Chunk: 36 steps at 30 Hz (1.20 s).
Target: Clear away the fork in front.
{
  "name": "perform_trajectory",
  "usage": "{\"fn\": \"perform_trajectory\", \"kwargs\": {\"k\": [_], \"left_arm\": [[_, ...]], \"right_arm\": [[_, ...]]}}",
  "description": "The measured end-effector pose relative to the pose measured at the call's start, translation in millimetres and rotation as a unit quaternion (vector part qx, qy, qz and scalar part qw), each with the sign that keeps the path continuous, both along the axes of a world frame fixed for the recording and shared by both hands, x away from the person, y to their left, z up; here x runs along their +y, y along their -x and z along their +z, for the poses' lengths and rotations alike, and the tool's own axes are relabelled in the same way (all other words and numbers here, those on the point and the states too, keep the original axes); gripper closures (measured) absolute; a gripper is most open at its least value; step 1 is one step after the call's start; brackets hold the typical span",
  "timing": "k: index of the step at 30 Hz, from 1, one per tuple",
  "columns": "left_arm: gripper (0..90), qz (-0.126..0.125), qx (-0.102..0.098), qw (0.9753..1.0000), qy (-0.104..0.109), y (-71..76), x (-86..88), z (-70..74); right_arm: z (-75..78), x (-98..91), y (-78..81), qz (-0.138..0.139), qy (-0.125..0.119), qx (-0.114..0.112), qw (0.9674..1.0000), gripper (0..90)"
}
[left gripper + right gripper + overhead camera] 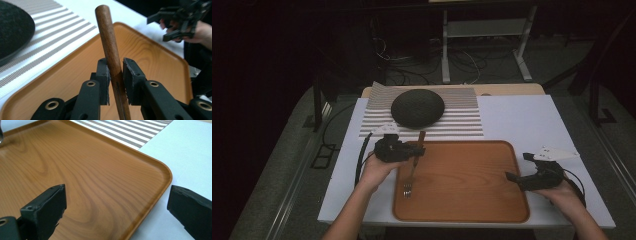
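White table (522, 120), dark room behind. Left gripper (419, 149): at the tray's far left corner, jaws set about the wooden handle of a fork (411, 172); the left pad touches the handle, a thin gap shows at the right pad, so the grip looks loose. Fork: tines down on the tray near its left edge, handle leaning toward the far side. Tray (472, 200): wooden, near centre of the table. Right gripper (518, 167): jaws wide apart and holding nothing, by the tray's right edge. Striped mat (462, 120): beyond the tray. Dark dome (417, 108): on the mat.
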State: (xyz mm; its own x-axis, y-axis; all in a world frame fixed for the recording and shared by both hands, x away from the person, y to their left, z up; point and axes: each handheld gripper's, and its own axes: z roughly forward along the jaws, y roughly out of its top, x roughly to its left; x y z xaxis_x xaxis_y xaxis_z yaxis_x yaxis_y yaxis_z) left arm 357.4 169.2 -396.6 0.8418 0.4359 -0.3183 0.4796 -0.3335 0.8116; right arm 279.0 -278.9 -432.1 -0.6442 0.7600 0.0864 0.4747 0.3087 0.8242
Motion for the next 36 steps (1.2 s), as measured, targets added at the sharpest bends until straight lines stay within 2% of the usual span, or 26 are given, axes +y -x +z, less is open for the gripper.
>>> {"fn": "perform_trajectory", "kwargs": {"k": [7, 10, 11, 17, 24, 30, 34, 36], "left_arm": [[72.5, -0.007, 0.032, 0.9992, -0.024, -4.6, -11.6, -26.3], [72.4, -0.006, 0.038, 0.9987, -0.034, -4.6, -14.8, -31.8], [72.3, -0.007, 0.038, 0.9983, -0.044, -4.5, -16.7, -34.4], [72.2, -0.014, 0.047, 0.9969, -0.062, -4.3, -23.0, -41.7], [70.5, -0.024, 0.042, 0.9943, -0.095, -1.1, -32.6, -49.2], [70.5, -0.021, 0.037, 0.9941, -0.099, -0.3, -32.3, -49.4], [71.0, -0.019, 0.029, 0.9952, -0.092, 1.7, -31.4, -45.7], [75.7, -0.022, 0.022, 0.9954, -0.091, 4.2, -32.5, -43.0]], "right_arm": [[0.4, 1.5, -0.5, 0.004, 0.003, -0.002, 1.0, 2.5], [1.0, 2.1, -0.2, 0.005, 0.005, -0.004, 1.0, 2.5], [1.0, 2.2, -0.2, 0.006, 0.005, -0.003, 1.0, 2.5], [0.3, 3.2, -0.7, 0.008, 0.009, -0.004, 0.9999, 2.5], [0.7, 3.5, -0.3, 0.009, 0.009, -0.004, 0.9999, 2.5], [0.8, 3.4, -0.3, 0.01, 0.01, -0.005, 0.9999, 2.5], [0.6, 3.5, -0.4, 0.01, 0.011, -0.004, 0.9999, 2.6], [0.0, 3.4, -0.6, 0.011, 0.012, -0.004, 0.9999, 2.6]]}}
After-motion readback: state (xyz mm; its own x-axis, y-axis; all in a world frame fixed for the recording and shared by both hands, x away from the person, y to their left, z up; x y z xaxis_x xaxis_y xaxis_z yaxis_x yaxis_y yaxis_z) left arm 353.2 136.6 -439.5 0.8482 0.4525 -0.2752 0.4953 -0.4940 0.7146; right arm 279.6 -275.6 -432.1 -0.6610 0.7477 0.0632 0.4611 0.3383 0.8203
